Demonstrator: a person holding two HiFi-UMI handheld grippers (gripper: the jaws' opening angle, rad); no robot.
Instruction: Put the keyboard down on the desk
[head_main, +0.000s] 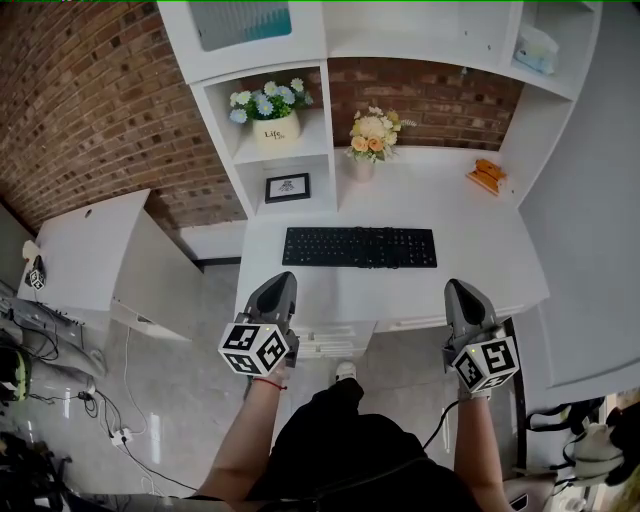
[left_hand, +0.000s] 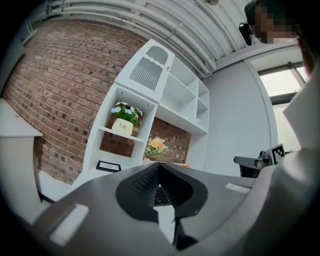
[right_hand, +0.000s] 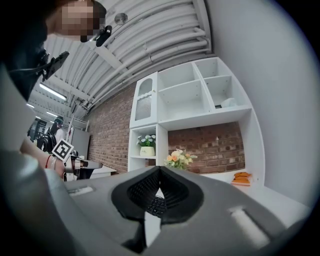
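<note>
1. Lying flat on the white desk (head_main: 480, 270), the long black keyboard (head_main: 360, 247) runs parallel to the desk's front edge, roughly mid-desk, w/ nothing touching it.
2. Left gripper (head_main: 282, 280): grey, w/ a marker cube at its rear. Its tip is over the desk's front edge, near the keyboard's left end but apart from it. Jaws pressed together, nothing between them (the left gripper view shows them meeting in a closed point).
3. Right gripper (head_main: 457, 287): same pose at the front edge, just right of the keyboard's right end & nearer the person, not touching. Jaws likewise closed tight & empty.
4. Behind the keyboard: a small vase of peach & cream flowers (head_main: 371, 140) at the desk's back, and a flat orange object (head_main: 486, 176) at the back right corner.
5. White shelf unit (head_main: 225, 130) on the left: a cream pot of blue-white flowers (head_main: 272, 118) in the upper compartment, a black-framed picture (head_main: 287, 187) in the one below.
6. Red brick wall (head_main: 90, 90) behind it all.
</note>
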